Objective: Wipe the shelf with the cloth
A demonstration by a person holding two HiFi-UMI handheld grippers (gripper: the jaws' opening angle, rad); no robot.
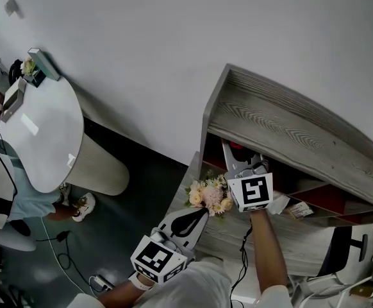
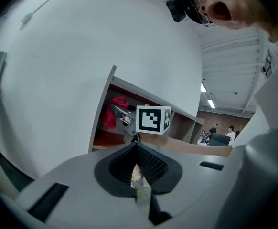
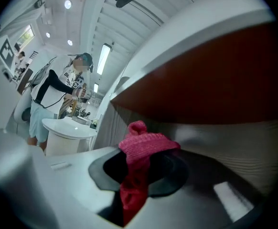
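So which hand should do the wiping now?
Right. The right gripper is shut on the pink knitted cloth, and it reaches inside the grey wooden shelf. The left gripper is shut on nothing, outside the shelf near the pale flower bouquet.

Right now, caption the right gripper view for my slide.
Right hand-held gripper clamps a red cloth inside the shelf.

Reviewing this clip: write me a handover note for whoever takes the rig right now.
Right tool: shut on the red cloth, inside a shelf compartment.
Left tool: shut, empty, by the flowers.
Done: cloth gripped and inside the shelf; how much is wiped cannot be told.
Left: wipe the shelf surfaces.
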